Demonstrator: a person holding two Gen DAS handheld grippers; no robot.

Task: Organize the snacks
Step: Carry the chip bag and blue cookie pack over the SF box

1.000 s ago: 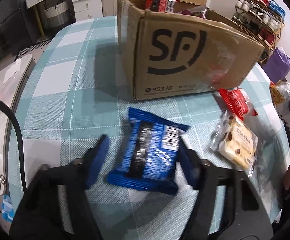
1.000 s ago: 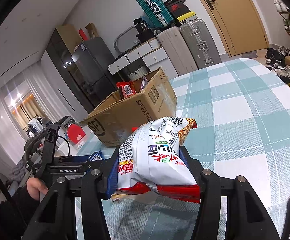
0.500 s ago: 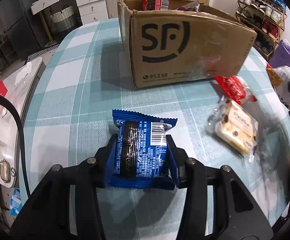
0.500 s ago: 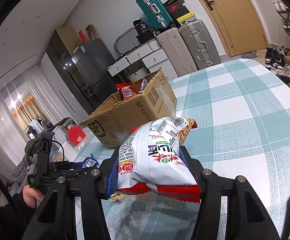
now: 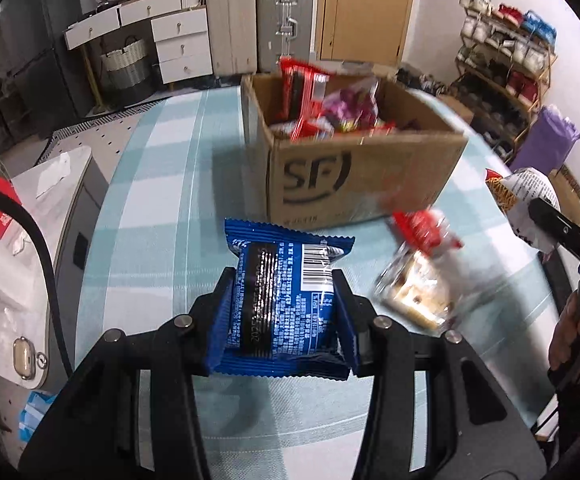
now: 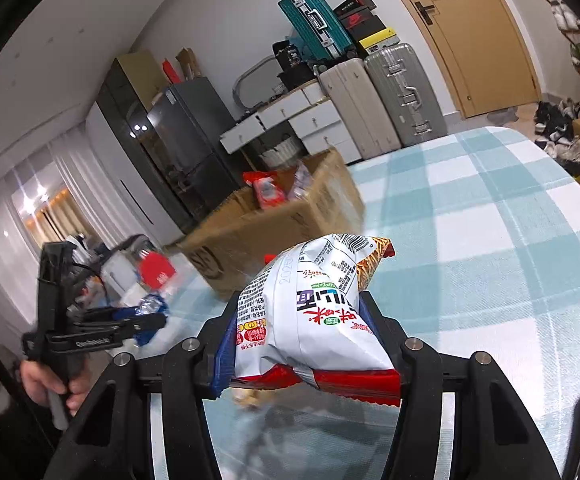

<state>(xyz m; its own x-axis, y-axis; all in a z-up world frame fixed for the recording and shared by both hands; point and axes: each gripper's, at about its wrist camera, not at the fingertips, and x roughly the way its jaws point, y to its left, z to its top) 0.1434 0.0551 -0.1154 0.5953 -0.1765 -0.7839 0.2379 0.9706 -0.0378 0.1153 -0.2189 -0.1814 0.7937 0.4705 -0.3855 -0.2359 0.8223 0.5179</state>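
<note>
You had the left gripper [image 5: 284, 300] pinched on the blue snack packet [image 5: 284, 300], its pads pressed into both side edges, the packet clear of the checked tablecloth [image 5: 162, 240] and short of the cardboard box [image 5: 362, 176]. The right gripper [image 6: 302, 340] was clamped on the white noodle bag [image 6: 310, 312], also off the table.

The blue packet was gripped only by its sides, and its lower seam hung out behind the pads; in my judgement a quick swing toward the box could have let the slick wrapper slide out. The box already looked full, with red packets [image 5: 302, 92] standing above its rim, so a drop from too low might have caught the near wall or knocked 1 of them over. The puffy noodle bag could have squirmed loose under a firm squeeze, too.

Only the left wrist view showed the box's contents and the 2 snacks left on the cloth, a red one [image 5: 426, 228] and a clear-wrapped pale one [image 5: 418, 300], both blurred. Only the right wrist view showed your hand [image 6: 50, 380] on the left gripper's handle.
</note>
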